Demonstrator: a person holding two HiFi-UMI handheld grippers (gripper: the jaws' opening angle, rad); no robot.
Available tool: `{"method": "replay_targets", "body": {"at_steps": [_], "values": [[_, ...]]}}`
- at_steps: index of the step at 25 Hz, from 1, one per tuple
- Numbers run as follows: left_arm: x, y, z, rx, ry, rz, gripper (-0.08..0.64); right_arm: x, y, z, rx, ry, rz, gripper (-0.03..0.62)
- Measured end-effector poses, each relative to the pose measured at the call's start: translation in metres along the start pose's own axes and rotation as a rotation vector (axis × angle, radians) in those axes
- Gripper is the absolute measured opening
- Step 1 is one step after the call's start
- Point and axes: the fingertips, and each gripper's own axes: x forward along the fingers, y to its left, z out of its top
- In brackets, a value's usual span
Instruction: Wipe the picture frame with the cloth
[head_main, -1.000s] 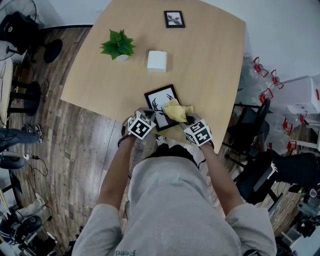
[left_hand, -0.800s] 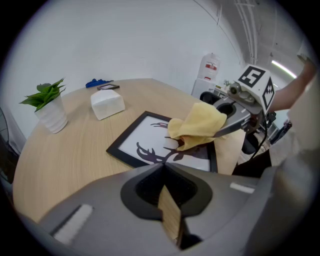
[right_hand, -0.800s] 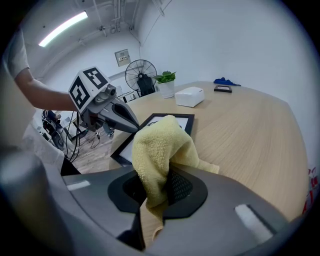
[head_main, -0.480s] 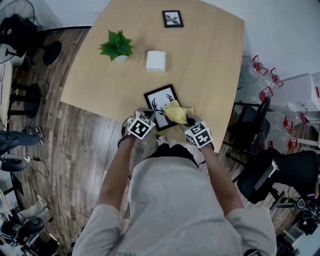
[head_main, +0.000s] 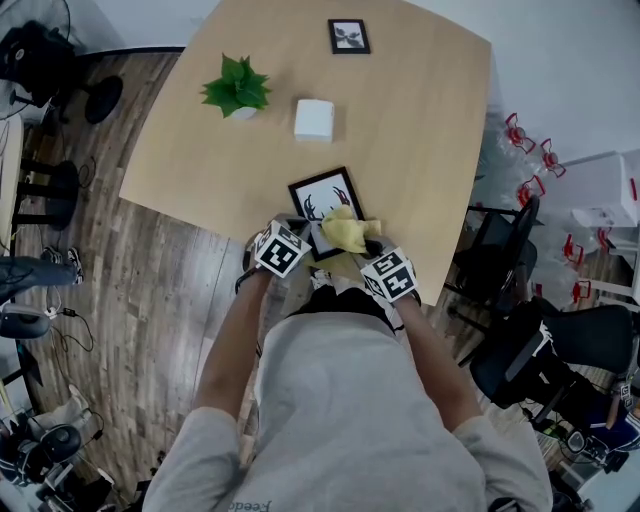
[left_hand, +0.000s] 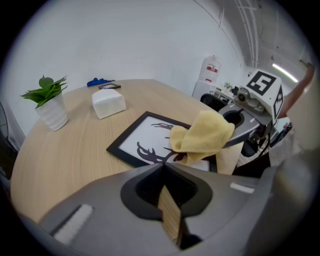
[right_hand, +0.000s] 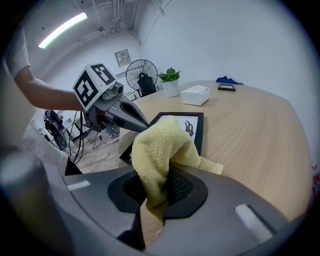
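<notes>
A black picture frame with a deer print lies flat near the table's front edge; it also shows in the left gripper view and in the right gripper view. My right gripper is shut on a yellow cloth, which rests bunched on the frame's near right part. That cloth hides the right gripper's tips. My left gripper is shut, and its tips sit at the frame's near left edge. Whether they press on the frame is hidden.
Farther back on the wooden table stand a potted plant, a white box and a small framed picture. The table's edge runs just in front of me. Office chairs stand on the right and a fan on the left.
My right gripper and the cloth have slid slightly left over the frame. The left gripper has stayed at the frame's near left edge.
</notes>
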Motion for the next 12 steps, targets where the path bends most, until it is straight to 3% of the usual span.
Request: {"method": "replay_targets", "body": {"at_steps": [12], "values": [[-0.001,0.0,-0.001,0.002,0.013,-0.001,0.052,0.011,0.016,0.005,-0.02,0.009,0.024,0.049]]}}
